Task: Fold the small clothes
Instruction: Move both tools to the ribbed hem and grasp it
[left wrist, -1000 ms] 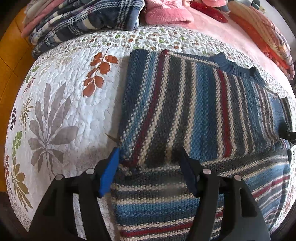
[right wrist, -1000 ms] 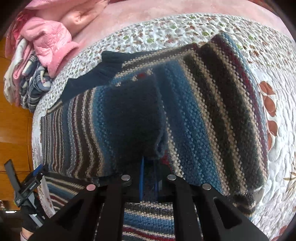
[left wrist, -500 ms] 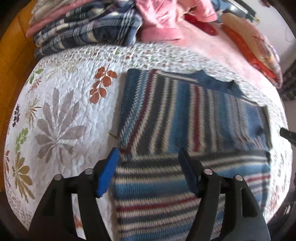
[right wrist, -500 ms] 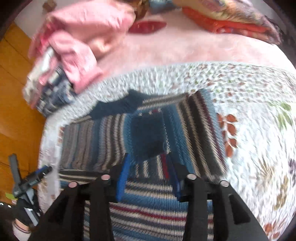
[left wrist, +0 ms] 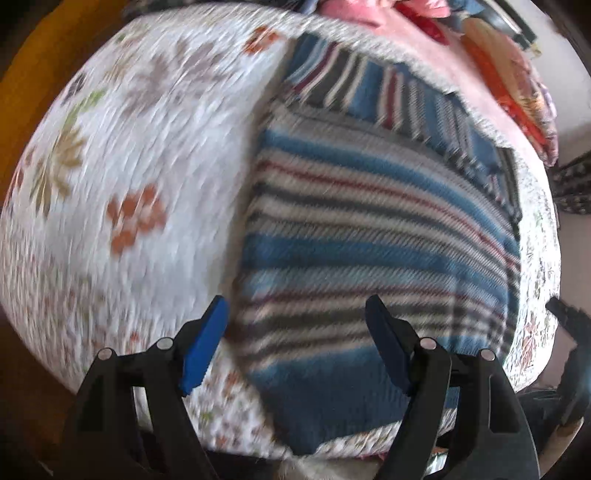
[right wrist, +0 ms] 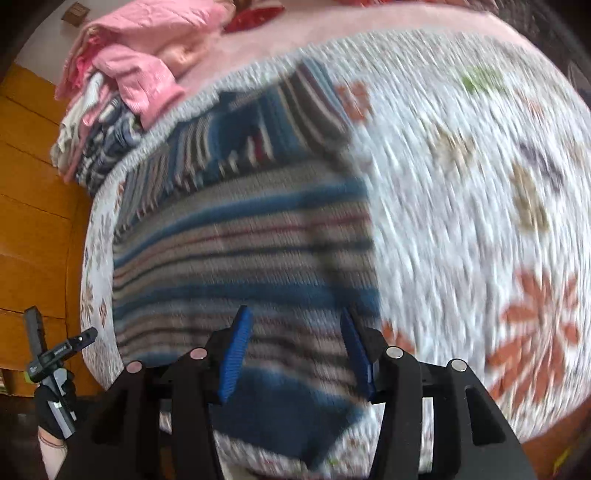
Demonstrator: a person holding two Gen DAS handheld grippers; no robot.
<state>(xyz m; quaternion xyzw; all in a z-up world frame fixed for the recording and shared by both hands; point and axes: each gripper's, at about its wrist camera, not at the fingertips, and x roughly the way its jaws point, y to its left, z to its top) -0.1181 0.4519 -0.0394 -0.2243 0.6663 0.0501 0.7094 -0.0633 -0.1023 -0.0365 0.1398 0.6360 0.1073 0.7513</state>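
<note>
Both tongs, the left tongs [left wrist: 295, 343] and right tongs [right wrist: 295, 350], had released the folded sleeves and drawn back, spread apart and empty, toward the striped sweater's [left wrist: 369, 236] hem, likely for the next fold.

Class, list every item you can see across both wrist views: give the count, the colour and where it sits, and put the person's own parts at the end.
Sweater: one, striped blue, grey, cream and red, lying partly folded on the quilt, near its front edge.
Quilt: one, white with orange, green and grey flowers, spread under the sweater.
Pink blanket: one, pale pink, beyond the quilt's far edge.
Clothes pile: one stack, pink on top, blue plaid and pale pieces below, far left in the right wrist view.
Orange bedding: one heap, orange and patterned, far right in the left wrist view.
Wooden panelling: orange-brown, left of the bed.
Left gripper: black with blue pads, open over the sweater's near end.
Right gripper: black with blue pads, open over the same end.
</note>
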